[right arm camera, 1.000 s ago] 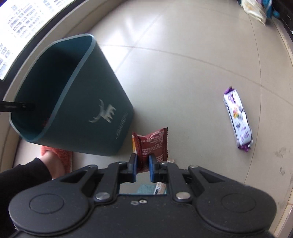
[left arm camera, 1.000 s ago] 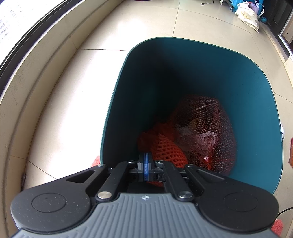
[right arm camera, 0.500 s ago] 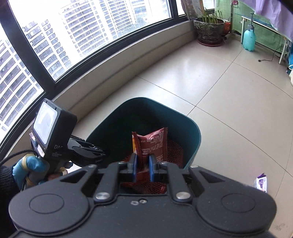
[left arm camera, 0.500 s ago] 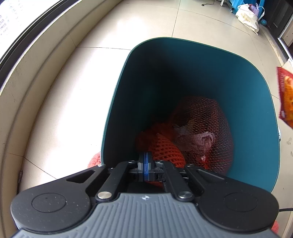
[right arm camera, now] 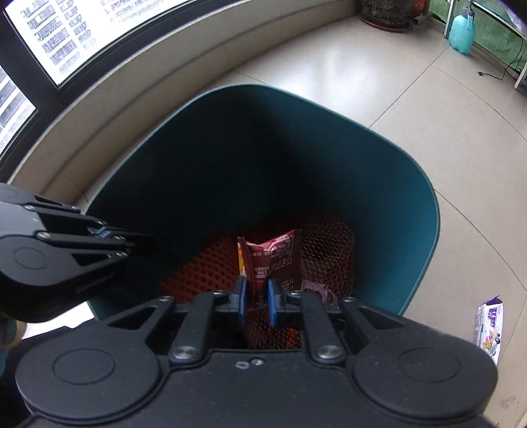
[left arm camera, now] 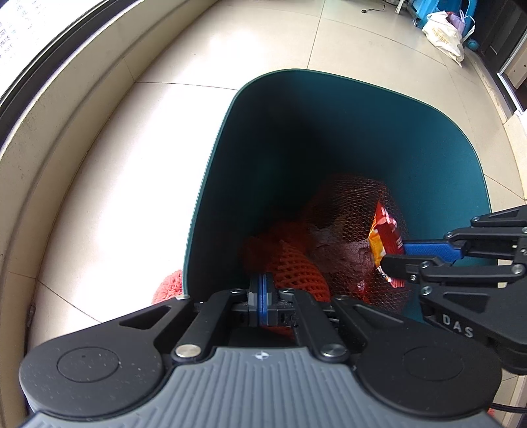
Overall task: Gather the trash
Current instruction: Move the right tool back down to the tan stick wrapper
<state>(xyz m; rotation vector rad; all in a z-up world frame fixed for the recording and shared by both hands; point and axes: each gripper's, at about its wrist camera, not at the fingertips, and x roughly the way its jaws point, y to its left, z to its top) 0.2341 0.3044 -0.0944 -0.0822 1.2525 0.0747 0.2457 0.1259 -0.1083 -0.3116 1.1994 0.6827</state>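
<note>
A teal trash bin [left arm camera: 444,158] [right arm camera: 395,184] stands tilted on the tiled floor. Inside lie an orange foam net [left arm camera: 293,263] [right arm camera: 201,270] and a red mesh bag [left arm camera: 355,204] [right arm camera: 332,243] with crumpled paper. My left gripper [left arm camera: 262,296] is shut on the bin's near rim; it also shows in the right wrist view [right arm camera: 131,238]. My right gripper [right arm camera: 257,294] [left arm camera: 395,255] is shut on a red snack wrapper [right arm camera: 273,256] [left arm camera: 385,237] and holds it inside the bin's mouth, above the mesh bag.
A purple and white wipes pack [right arm camera: 490,326] lies on the floor right of the bin. A curved window sill [right arm camera: 148,79] runs behind it. A white bag [left arm camera: 443,34] sits far back. A teal spray bottle [right arm camera: 462,31] and plant pot [right arm camera: 385,16] stand far off.
My right gripper carried the red wrapper up from the floor beside the bin, over the rim and down into its mouth. My left gripper kept its hold on the rim.
</note>
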